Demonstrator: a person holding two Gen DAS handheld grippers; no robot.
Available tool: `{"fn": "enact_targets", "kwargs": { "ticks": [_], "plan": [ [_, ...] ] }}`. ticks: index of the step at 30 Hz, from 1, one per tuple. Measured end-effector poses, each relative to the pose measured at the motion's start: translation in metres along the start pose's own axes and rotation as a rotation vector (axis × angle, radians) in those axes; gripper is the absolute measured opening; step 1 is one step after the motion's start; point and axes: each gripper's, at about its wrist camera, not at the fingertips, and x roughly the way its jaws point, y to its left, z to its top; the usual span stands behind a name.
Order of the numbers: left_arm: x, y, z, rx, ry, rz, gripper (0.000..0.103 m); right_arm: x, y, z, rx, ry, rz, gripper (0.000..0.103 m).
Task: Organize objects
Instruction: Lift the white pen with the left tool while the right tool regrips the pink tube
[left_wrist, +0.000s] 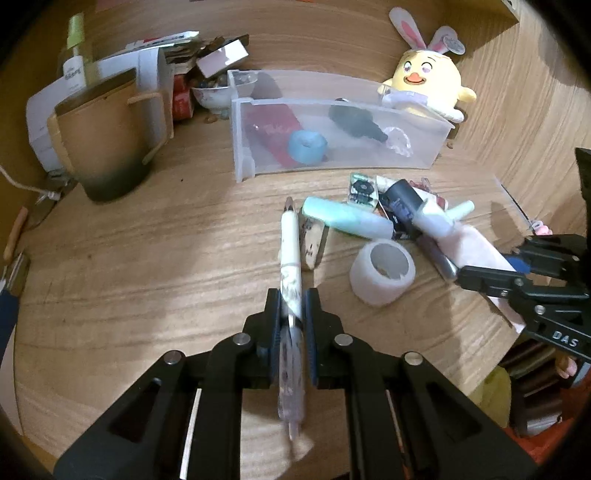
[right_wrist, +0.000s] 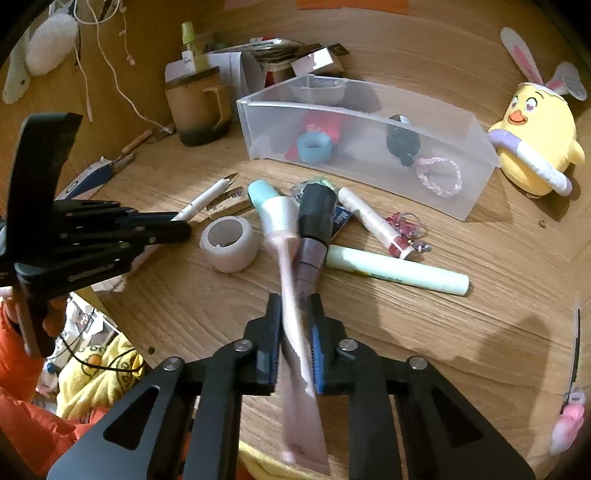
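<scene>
- Pink tube (right_wrist: 291, 295), teal-capped: clamped in my right gripper (right_wrist: 293, 314), long axis pointing ahead.
- White pen (left_wrist: 290, 254): pinched likewise in my left gripper (left_wrist: 291, 306).
- Clear bin (right_wrist: 476, 162): ahead of both, probably nearer my right.

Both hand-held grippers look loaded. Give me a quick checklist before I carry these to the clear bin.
1. Left hand-held gripper shut on white pen: ok.
2. Right hand-held gripper shut on pink tube: ok.
3. Tube free of black-capped tube beside it: cannot tell.
4. Clear bin open on top: ok.
5. Free space in bin between blue tape roll and dark bottle: ok.
</scene>
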Motion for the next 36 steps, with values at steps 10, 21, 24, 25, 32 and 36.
{"fn": "enact_targets", "kwargs": {
  "ticks": [10,21,24,25,32,36],
  "plan": [
    [-0.010,0.001,0.011,-0.050,-0.055,0.000,0.010,-0.017,-0.003,0.005,0.017,-0.059,0.002,0.009],
    [-0.033,-0.005,0.029,-0.051,-0.141,0.003,0.010,-0.036,-0.014,0.017,0.068,-0.137,0.015,0.007],
    [-0.038,-0.006,0.036,-0.060,-0.166,-0.007,0.010,-0.041,-0.020,0.023,0.092,-0.163,0.023,0.007],
    [-0.038,-0.006,0.038,-0.061,-0.173,-0.010,0.010,-0.043,-0.022,0.025,0.100,-0.170,0.027,0.007],
    [-0.038,-0.009,0.042,-0.056,-0.181,-0.022,0.010,-0.027,-0.016,0.022,0.082,-0.080,0.067,0.015],
    [-0.034,-0.010,0.037,-0.050,-0.157,-0.027,0.010,-0.024,-0.007,0.013,0.046,-0.072,0.075,0.050]
  ]
}}
